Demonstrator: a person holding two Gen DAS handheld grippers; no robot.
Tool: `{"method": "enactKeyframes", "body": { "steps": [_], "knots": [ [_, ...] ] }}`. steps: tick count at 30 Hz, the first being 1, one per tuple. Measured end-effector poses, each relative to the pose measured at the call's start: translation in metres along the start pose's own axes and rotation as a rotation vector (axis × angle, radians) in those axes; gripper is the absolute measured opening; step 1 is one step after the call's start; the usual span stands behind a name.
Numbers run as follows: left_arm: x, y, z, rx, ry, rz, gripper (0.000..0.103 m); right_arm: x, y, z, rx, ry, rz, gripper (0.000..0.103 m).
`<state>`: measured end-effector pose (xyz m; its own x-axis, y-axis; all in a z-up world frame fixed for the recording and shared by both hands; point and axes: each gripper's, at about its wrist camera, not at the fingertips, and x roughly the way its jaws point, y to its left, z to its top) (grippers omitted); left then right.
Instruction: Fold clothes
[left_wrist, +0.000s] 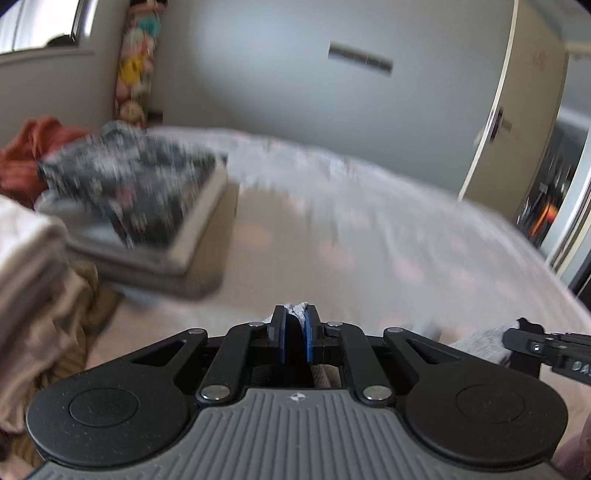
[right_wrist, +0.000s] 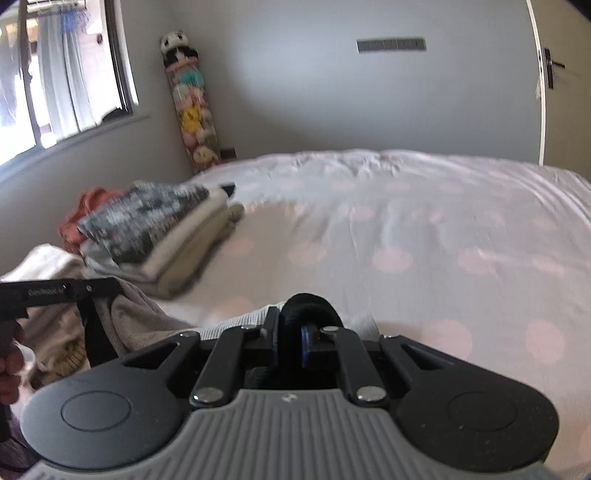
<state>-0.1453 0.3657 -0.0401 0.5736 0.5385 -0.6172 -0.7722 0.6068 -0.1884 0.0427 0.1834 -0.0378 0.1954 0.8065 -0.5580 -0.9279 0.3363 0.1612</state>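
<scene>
Two grippers fill the foreground, one per view; the left gripper has its fingers nearly together, pinching a tuft of grey garment between the blue pads; the right gripper has its fingers almost closed on a black band of cloth that arches over the tips, with the grey ribbed fabric spreading out just beside them. Both hang above the near edge of the bed, whose single pale sheet carries pink dots; toward the bed's left side sits one stack of folded clothes, a grey patterned piece on top; beyond that stack lies one orange garment; nearer than the stack is one loose heap of beige laundry; past the bed's far left corner stands one column of plush toys.
</scene>
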Motion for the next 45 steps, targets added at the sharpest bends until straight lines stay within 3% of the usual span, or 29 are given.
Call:
{"method": "enactKeyframes", "body": {
  "steps": [2, 4, 5, 7, 10, 13, 14, 18, 22, 27, 33, 35, 37, 40, 45],
  "knots": [
    [0.021, -0.01, -0.01, 0.068, 0.106, 0.006, 0.01, 0.028, -0.007, -0.015, -0.004, 0.103, -0.067, 0.014],
    [0.033, -0.018, -0.017, 0.137, 0.169, 0.034, 0.016, 0.055, -0.014, -0.031, -0.008, 0.206, -0.133, 0.024],
    [0.034, -0.019, -0.019, 0.156, 0.175, 0.043, 0.022, 0.061, -0.022, -0.035, 0.035, 0.245, -0.142, 0.025],
    [0.037, -0.02, -0.024, 0.194, 0.186, 0.061, 0.025, 0.059, -0.034, -0.038, 0.087, 0.249, -0.136, 0.026],
    [0.022, -0.023, -0.026, 0.282, 0.102, 0.057, 0.027, 0.048, -0.034, -0.035, 0.084, 0.227, -0.123, 0.033],
    [0.01, -0.028, -0.027, 0.367, 0.029, 0.056, 0.049, 0.036, -0.026, -0.029, 0.03, 0.212, -0.086, 0.041],
    [0.008, -0.029, -0.026, 0.384, 0.016, 0.053, 0.05, 0.031, -0.022, -0.028, -0.004, 0.208, -0.072, 0.043],
    [0.003, -0.028, -0.024, 0.418, -0.004, 0.037, 0.05, 0.019, 0.003, -0.025, -0.244, 0.204, -0.063, 0.048],
    [0.012, -0.027, -0.026, 0.457, 0.076, 0.012, 0.05, 0.02, 0.022, -0.03, -0.451, 0.238, -0.058, 0.048],
    [0.029, -0.041, -0.048, 0.62, 0.172, 0.05, 0.05, 0.033, 0.035, -0.043, -0.564, 0.308, -0.061, 0.056],
    [0.048, -0.043, -0.062, 0.663, 0.279, 0.053, 0.05, 0.056, 0.036, -0.062, -0.597, 0.394, -0.077, 0.059],
    [0.053, -0.042, -0.066, 0.664, 0.309, 0.053, 0.05, 0.062, 0.035, -0.066, -0.596, 0.412, -0.078, 0.054],
    [0.054, -0.04, -0.064, 0.656, 0.31, 0.059, 0.05, 0.062, 0.037, -0.066, -0.599, 0.411, -0.063, 0.01],
    [0.05, -0.038, -0.058, 0.627, 0.279, 0.057, 0.049, 0.056, 0.037, -0.061, -0.599, 0.355, -0.097, 0.008],
    [0.046, -0.036, -0.051, 0.61, 0.232, 0.05, 0.049, 0.058, 0.011, -0.038, -0.45, 0.26, -0.209, 0.008]
  ]
}}
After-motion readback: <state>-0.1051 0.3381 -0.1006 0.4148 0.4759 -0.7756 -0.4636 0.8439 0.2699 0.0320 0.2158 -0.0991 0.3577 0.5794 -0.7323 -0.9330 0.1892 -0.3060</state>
